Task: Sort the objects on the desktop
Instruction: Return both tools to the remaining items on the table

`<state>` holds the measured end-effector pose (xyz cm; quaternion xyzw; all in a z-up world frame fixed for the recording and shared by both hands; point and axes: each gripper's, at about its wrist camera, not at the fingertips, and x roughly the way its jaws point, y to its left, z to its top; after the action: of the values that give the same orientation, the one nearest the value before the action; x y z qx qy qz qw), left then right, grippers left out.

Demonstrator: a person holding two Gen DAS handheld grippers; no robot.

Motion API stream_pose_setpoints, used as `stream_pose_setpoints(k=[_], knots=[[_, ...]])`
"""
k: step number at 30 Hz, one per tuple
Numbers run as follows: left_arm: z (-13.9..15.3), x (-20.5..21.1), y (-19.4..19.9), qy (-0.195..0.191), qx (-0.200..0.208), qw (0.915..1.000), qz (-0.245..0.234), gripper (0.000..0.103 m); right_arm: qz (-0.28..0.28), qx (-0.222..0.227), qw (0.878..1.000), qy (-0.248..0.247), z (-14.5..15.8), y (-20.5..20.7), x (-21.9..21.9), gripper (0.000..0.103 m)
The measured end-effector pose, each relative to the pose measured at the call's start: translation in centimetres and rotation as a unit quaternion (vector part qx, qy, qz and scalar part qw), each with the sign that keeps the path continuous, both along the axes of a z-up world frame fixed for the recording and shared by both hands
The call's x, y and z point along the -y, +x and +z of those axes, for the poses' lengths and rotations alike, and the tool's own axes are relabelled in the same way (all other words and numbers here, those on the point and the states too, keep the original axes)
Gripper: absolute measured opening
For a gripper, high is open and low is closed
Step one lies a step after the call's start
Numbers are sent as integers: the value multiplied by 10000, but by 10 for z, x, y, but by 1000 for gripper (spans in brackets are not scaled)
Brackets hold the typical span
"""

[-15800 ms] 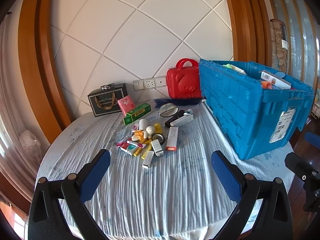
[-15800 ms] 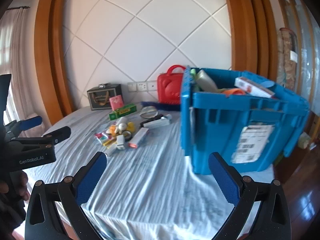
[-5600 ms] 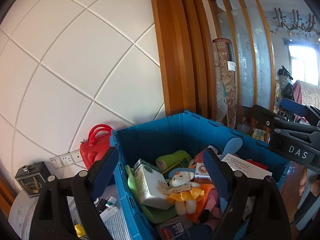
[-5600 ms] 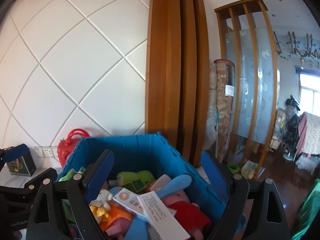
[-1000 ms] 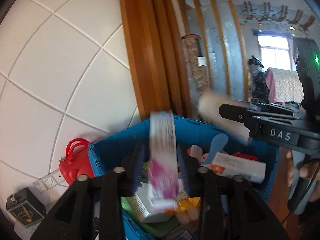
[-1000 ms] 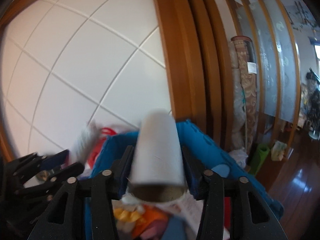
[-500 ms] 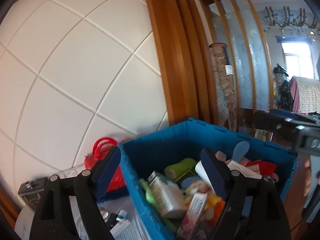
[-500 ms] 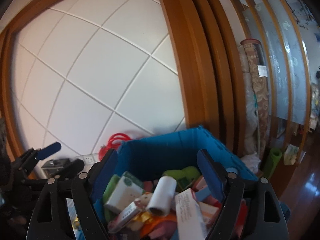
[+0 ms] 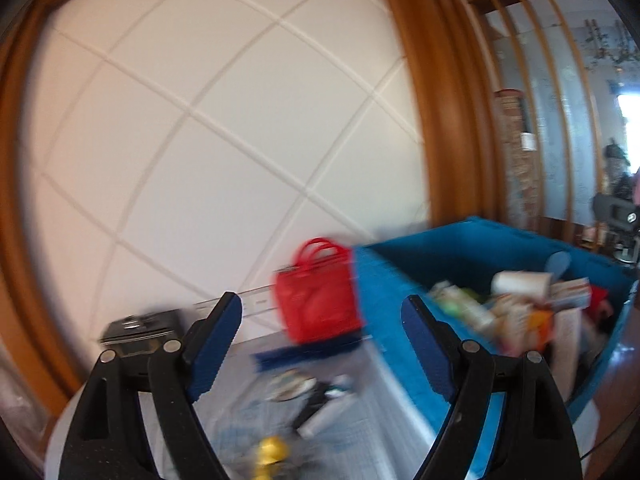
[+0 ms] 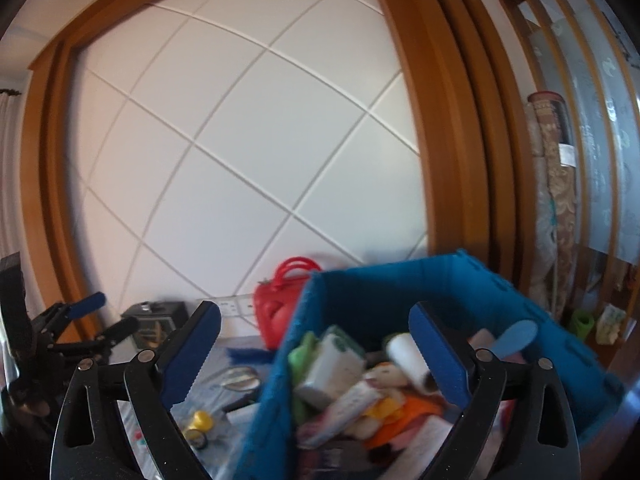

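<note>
Left gripper point(image 9: 322, 332): aimed slightly below level across the table edge, toward the wall. Jaws spread wide; nothing between the blue pads point(image 9: 214, 340); no contact with any object. Also seen at the far left of the right wrist view point(image 10: 86, 320), held apart from the right gripper.

Right gripper point(image 10: 314, 350): aimed slightly below level over the near corner of the blue crate point(image 10: 496, 292). Jaws opening, almost fully spread; nothing between the pads, nothing gripped.

Blue crate: standing on the table at the right, packed with sorted items. On top of the load: white paper roll point(image 10: 406, 354), lying tilted near the centre; white-and-green carton point(image 10: 332, 362) to its left; plush toy point(image 10: 386, 378) between the two, lower down; blue paddle-shaped piece point(image 10: 518, 338) against the right wall of the crate. Other contents too blurred to name.

Table point(image 9: 372, 432): covered with a pale cloth. Remaining loose items left of the crate: round mirror point(image 10: 240, 378), small yellow object point(image 10: 202, 420), dark tube-like items point(image 9: 320, 404), all blurred.

Against the wall: red handled case point(image 9: 318, 300), touching or just beside the crate corner; blue brush point(image 9: 308, 350) lying in front of it; dark box point(image 9: 140, 332) further left.
</note>
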<state>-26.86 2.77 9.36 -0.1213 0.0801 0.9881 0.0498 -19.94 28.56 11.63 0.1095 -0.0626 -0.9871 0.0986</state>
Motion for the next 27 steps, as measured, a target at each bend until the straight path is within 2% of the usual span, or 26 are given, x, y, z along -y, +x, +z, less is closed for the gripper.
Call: stream_pose_setpoints(k=[6, 12, 19, 21, 27], knots=[[-5, 93, 21, 1, 1, 9972, 741, 82, 408, -60, 9991, -91, -6, -3, 56, 97], [-27, 155, 38, -165, 155, 9947, 999, 82, 907, 289, 9954, 49, -32, -17, 134, 100], [-82, 212, 42, -416, 593, 9925, 980, 82, 1190, 1022, 9873, 256, -101, -32, 216, 102], [-102, 221, 38, -359, 773, 9925, 882, 82, 1257, 1285, 9830, 366, -126, -36, 234, 102], [-180, 229, 23, -205, 1556, 9824, 1013, 82, 1465, 2132, 9623, 843, -197, -65, 266, 102]])
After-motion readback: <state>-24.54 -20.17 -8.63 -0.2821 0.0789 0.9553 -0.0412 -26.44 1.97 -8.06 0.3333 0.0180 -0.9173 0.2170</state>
